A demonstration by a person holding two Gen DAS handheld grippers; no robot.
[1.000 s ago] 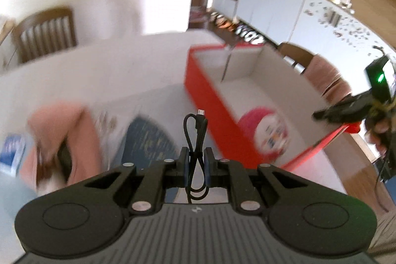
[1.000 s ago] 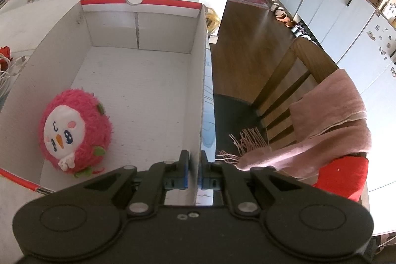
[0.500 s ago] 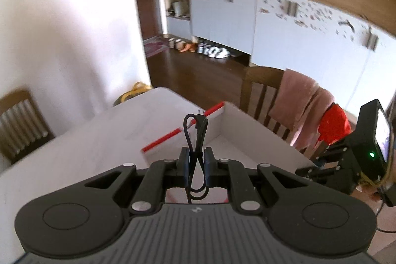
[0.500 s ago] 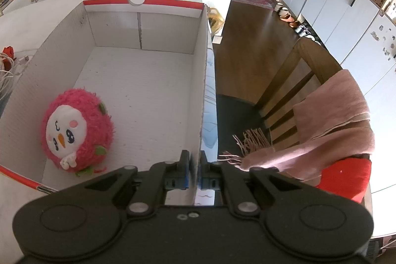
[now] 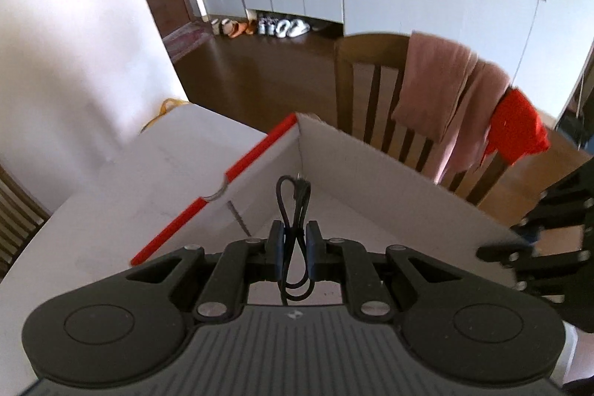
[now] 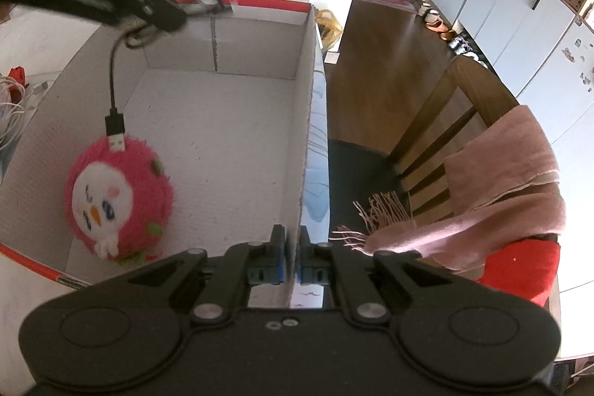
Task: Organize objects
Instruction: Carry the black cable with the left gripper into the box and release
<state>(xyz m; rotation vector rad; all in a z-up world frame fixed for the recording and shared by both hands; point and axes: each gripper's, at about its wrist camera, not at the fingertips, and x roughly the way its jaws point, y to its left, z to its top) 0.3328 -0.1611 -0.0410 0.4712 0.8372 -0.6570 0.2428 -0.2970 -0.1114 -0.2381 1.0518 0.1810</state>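
Note:
My left gripper is shut on a coiled black USB cable and holds it above the open white box with red edges. In the right wrist view the left gripper hangs over the box's far left side, and the cable dangles from it with its plug just above a pink plush toy that lies inside the box. My right gripper is shut on the box's right wall.
The box stands on a white table. A wooden chair draped with a pink scarf and a red cloth stands beside the box. White cables lie on the table left of the box.
My left gripper has carried the cable from the table's left side to above the box and tilted down toward its inside. The right gripper has stayed clamped on the box wall.

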